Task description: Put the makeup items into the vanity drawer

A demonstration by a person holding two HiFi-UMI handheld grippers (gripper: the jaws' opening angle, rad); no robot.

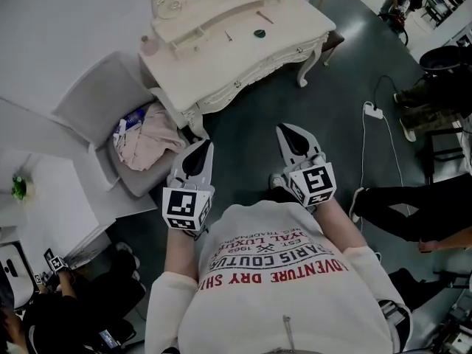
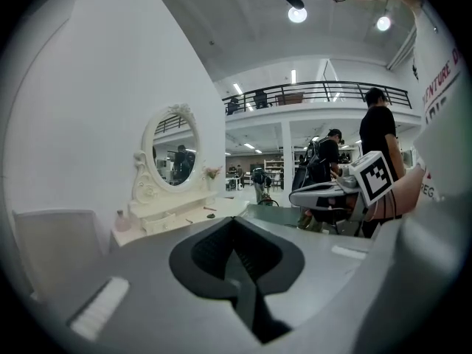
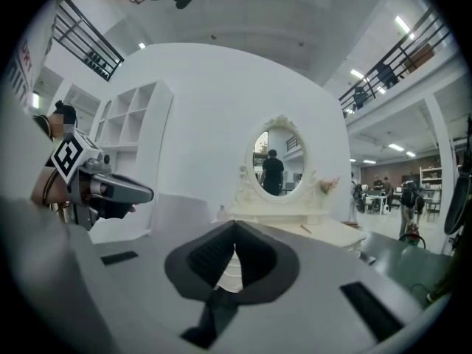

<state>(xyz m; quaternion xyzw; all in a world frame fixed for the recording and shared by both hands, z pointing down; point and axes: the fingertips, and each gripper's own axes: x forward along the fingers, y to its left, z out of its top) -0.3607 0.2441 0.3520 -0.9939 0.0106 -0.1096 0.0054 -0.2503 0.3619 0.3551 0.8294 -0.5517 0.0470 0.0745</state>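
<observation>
The cream vanity stands ahead of me, with its oval mirror above. On its top lie a small dark round item, a thin pencil-like stick and a pink bottle at the left end. My left gripper and right gripper are held side by side before my chest, well short of the vanity. Both are shut with nothing between the jaws. The left gripper view looks past its closed tips at the vanity; the right gripper view does the same.
A grey chair piled with cloth and a bag stands left of the vanity. A white power strip with its cable lies on the dark floor at right. People's legs are at right, a white table at left.
</observation>
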